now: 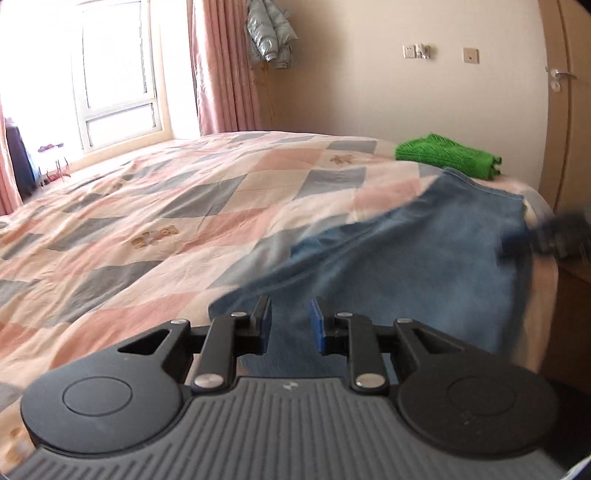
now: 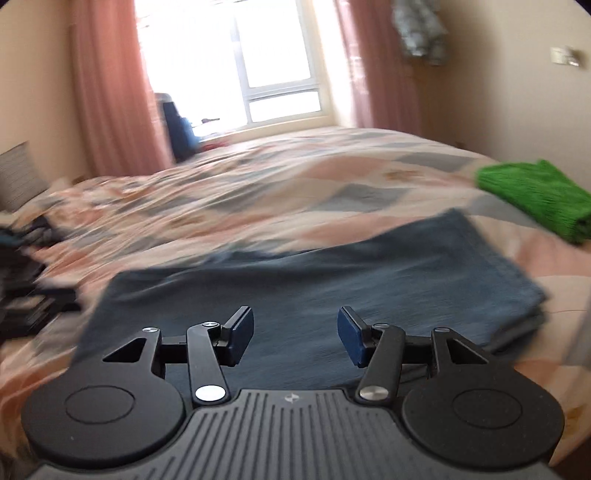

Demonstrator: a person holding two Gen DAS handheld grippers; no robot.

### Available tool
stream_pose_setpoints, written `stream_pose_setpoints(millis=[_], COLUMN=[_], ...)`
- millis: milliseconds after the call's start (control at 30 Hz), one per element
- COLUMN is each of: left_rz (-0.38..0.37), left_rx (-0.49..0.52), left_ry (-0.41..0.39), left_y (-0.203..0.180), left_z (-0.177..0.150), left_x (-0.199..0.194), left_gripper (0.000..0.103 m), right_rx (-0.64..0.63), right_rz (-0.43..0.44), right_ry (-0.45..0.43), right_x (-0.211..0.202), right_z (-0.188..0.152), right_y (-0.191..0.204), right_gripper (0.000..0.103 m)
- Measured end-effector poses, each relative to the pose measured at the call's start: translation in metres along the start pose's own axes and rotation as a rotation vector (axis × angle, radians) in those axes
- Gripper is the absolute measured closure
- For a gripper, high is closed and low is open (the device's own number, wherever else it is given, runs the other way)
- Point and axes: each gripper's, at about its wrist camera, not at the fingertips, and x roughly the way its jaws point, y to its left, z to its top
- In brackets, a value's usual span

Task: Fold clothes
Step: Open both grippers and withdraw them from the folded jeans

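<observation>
Both tongs sit over the jeans (image 2: 314,273), empty. Left tongs (image 1: 291,325) have a narrow gap, denim showing between the pads but not pinched. Right tongs (image 2: 295,332) are spread wider, nothing between the pads. Jeans lie flat on the checked bedspread (image 1: 147,206) near the bed's corner, apparently folded into a rectangle. Green knit (image 2: 535,195) already sits folded just beyond, likely the done pile. Probably released so the fold settles.

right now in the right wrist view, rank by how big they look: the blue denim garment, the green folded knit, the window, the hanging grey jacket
1. blue denim garment
2. window, though much farther off
3. green folded knit
4. hanging grey jacket, partly cut off by the frame
</observation>
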Motion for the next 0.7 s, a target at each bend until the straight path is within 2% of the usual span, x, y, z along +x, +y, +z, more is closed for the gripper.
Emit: stream_pose_setpoints(millis=[100, 167, 233, 333, 400, 433, 533, 633, 700], left_rz=[0.003, -0.012, -0.015, -0.085, -0.126, -0.134, -0.077, -0.081, -0.068], left_rx=[0.035, -0.012, -0.011, -0.031, -0.024, 0.009, 0.072, -0.015, -0.043], left_ry=[0.092, 0.089, 0.059, 0.005, 0.013, 0.041, 0.129, 0.125, 0.126], left_y=[0.012, 0.019, 0.015, 0.0, -0.018, -0.028, -0.053, -0.049, -0.05], left_z=[-0.012, -0.012, -0.006, -0.005, -0.012, -0.02, -0.048, -0.047, -0.042], left_x=[0.033, 0.026, 0.007, -0.023, -0.032, -0.031, -0.026, -0.038, -0.044], left_gripper=[0.077, 0.078, 0.083, 0.083, 0.082, 0.081, 0.083, 0.086, 0.086], right_rx=[-0.076, -0.149, -0.138, -0.116, -0.115, -0.13, -0.16, -0.107, -0.107], right_rz=[-0.018, -0.048, -0.065, -0.072, -0.042, -0.04, -0.078, -0.071, -0.103], right_ry=[0.095, 0.117, 0.141, 0.102, 0.06, 0.071, 0.161, 0.15, 0.115], right_x=[0.021, 0.026, 0.022, 0.008, 0.002, 0.006, 0.024, 0.017, 0.007], right_z=[-0.027, -0.039, -0.03, -0.014, -0.012, -0.015, -0.028, -0.029, -0.024], right_y=[0.015, 0.019, 0.02, 0.022, 0.027, 0.031, 0.037, 0.03, 0.025], right_gripper=[0.052, 0.053, 0.053, 0.052, 0.052, 0.05, 0.045, 0.047, 0.047])
